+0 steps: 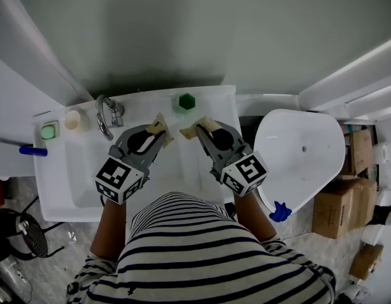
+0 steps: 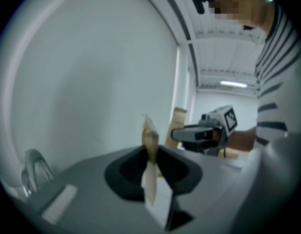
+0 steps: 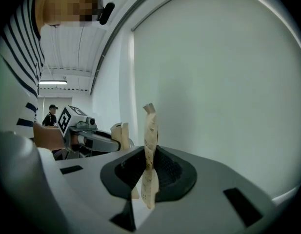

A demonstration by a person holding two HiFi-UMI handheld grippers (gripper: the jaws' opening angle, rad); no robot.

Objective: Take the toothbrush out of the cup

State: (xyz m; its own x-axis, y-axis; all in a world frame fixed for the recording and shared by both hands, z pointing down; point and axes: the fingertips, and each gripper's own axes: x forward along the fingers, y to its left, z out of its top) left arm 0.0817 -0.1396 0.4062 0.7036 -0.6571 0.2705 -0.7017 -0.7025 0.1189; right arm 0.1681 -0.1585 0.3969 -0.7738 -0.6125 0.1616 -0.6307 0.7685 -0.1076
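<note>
Sink rim: green cup just beyond left tongs, right tongs; both closed, empty.

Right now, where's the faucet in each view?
Head view: faucet at the back left of the sink.
Left gripper view: faucet at the lower left edge.
Right gripper view: not in it.
Shared landmark: the striped shirt.

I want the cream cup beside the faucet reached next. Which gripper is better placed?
Left. The cream cup stands left of the faucet, on the side of the left gripper; the right gripper would likely have to cross over the left one.
</note>
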